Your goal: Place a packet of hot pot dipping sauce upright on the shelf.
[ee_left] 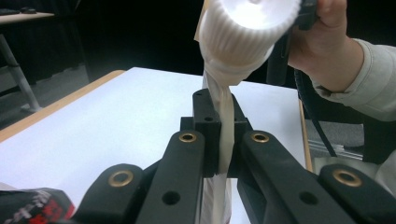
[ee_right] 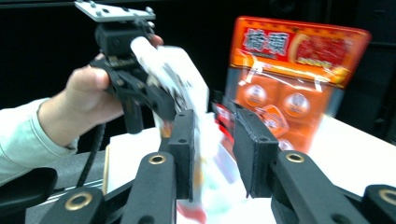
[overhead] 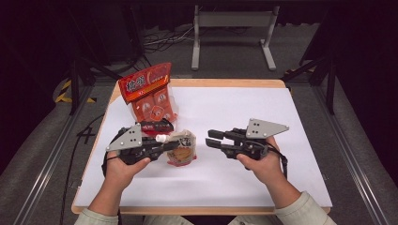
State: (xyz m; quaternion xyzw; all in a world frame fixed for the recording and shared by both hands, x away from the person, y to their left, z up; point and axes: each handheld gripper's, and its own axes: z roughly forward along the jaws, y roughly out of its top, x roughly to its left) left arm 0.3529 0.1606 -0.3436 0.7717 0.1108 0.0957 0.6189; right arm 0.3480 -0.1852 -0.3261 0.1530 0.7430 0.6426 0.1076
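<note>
A white table (overhead: 244, 178) is seen from above, with a person's two hands each holding a black two-jaw gripper. The left gripper (overhead: 174, 145) is clamped on a small spouted drink pouch (overhead: 183, 149), held just above the table near its middle; in the left gripper view the jaws are pressed together on the pouch's thin upper edge, just below its white ribbed screw cap (ee_left: 250, 28). The right gripper (overhead: 210, 139) is held just beside the pouch, its jaws apart and nothing gripped between them. A tall orange snack bag (overhead: 151, 93) stands upright close behind the pouch.

The grip is judged to be the weak point: only a narrow strip of soft film is pinched, so the pouch could slide out or twist if it is lifted or swung quickly. If the cap is to be taken by the right gripper, a misaligned approach could push the pouch sideways out of the clamp. The snack bag could be knocked over by either gripper, as it stands so near.
</note>
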